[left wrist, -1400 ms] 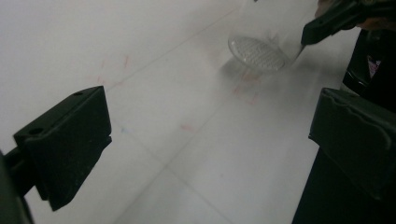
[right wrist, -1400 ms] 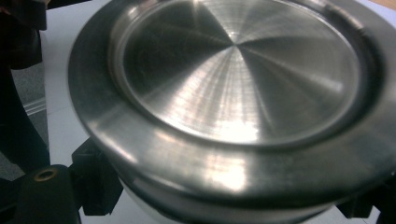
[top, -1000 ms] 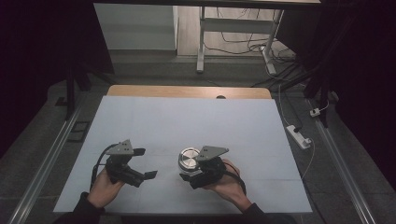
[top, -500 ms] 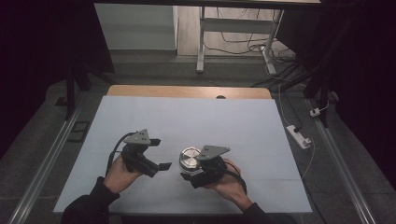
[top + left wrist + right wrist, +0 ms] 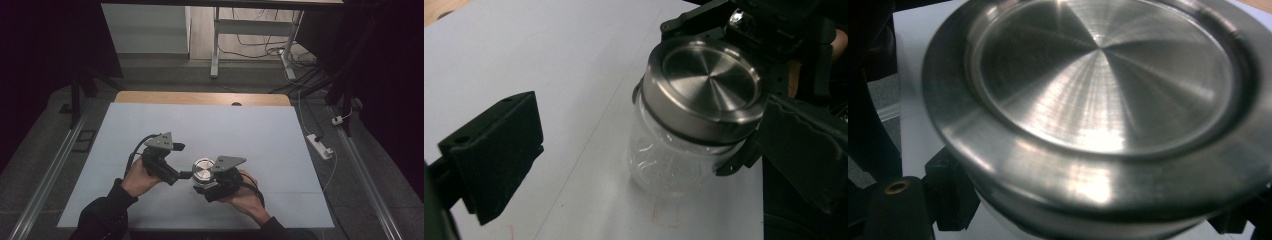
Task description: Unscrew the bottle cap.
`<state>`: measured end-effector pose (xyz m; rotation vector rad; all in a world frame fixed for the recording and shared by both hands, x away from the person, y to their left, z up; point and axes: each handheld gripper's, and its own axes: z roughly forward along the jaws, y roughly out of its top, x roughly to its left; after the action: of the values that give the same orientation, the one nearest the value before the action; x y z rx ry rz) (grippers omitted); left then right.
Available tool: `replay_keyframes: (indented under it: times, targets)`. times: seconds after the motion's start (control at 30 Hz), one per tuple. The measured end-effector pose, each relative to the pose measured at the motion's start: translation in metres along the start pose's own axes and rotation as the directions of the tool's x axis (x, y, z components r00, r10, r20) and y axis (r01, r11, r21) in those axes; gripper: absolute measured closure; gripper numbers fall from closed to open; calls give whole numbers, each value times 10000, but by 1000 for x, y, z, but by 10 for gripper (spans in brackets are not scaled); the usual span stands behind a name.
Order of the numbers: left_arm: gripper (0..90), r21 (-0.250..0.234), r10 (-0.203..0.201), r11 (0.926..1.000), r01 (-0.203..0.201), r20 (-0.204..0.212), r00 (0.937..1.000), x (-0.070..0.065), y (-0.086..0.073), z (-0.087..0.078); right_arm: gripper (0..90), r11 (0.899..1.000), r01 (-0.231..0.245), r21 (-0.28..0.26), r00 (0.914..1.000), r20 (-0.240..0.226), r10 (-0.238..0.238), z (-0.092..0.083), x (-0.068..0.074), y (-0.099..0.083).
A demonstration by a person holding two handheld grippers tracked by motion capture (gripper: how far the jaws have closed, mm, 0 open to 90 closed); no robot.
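Left gripper (image 5: 186, 174) spread, level with the lid (image 5: 203, 167) from the left.
The glass jar (image 5: 674, 160) stands upright on the white table (image 5: 260, 135), pinched below the lid by the right gripper (image 5: 200, 188); the lid is approached sideways.

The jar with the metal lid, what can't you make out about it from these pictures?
- Jar contents: left gripper view, the glass is blurred and glinting; nothing inside can be told.
- Jar body: right gripper view, the metal lid covers it.
- Right tool pads on the jar: high view, too small, hidden by its grey plate.
- Jar's far side: left gripper view, the right tool stands behind it.
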<state>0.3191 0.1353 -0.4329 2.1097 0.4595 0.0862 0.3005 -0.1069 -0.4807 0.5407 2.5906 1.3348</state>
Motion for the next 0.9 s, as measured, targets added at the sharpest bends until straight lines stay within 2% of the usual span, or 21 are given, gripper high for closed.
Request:
replay_keyframes:
  times: [0.23,0.4,0.47,0.57,0.6,0.63,0.67,0.7,0.77,0.8,0.83,0.87,0.9]
  targets:
    - [0,201,597,9979,-612,658,9960,2,6,7,150,9999,128,26,9996,-257,-128,1,1,0]
    - [0,355,1032,9935,-1085,1273,9865,3,11,13,150,9996,265,34,9984,-494,-263,1,1,-1]
    - [0,379,1214,9909,-1288,1561,9802,3,13,15,150,9995,304,48,9977,-614,-301,2,0,-1]
    - [0,392,1600,9844,-1714,2042,9658,1,16,19,150,9991,417,-8,9955,-850,-417,2,0,-1]
    - [0,348,1783,9810,-1910,2284,9571,0,18,21,150,9991,424,-10,9947,-932,-423,1,0,-1]
    - [0,337,1881,9788,-2020,2425,9518,-1,18,22,150,9987,513,-6,9929,-1073,-511,1,0,-2]
    - [0,382,2173,9708,-2369,2788,9355,-3,21,24,150,9984,558,4,9920,-1134,-554,2,1,-2]
    - [0,382,2173,9708,-2369,2788,9355,-3,21,24,150,9981,618,6,9906,-1221,-612,2,1,-2]
    - [11,508,2434,9616,-2699,2974,9232,-6,22,27,150,9973,729,-9,9874,-1410,-723,1,1,-2]
    - [11,552,2550,9568,-2854,3117,9153,-7,22,29,150,9973,729,-9,9874,-1410,-723,1,1,-2]
    - [30,564,2658,9525,-2992,3251,9076,-8,22,30,150,9963,861,-28,9828,-1635,-854,0,2,-1]
    - [42,635,2742,9469,-3152,3522,8948,-9,22,32,150,9954,958,-10,9802,-1740,-945,-1,3,-1]
    - [52,646,2814,9438,-3241,3569,8907,-9,21,32,150,9942,1078,-26,9766,-1868,-1063,-1,4,0]
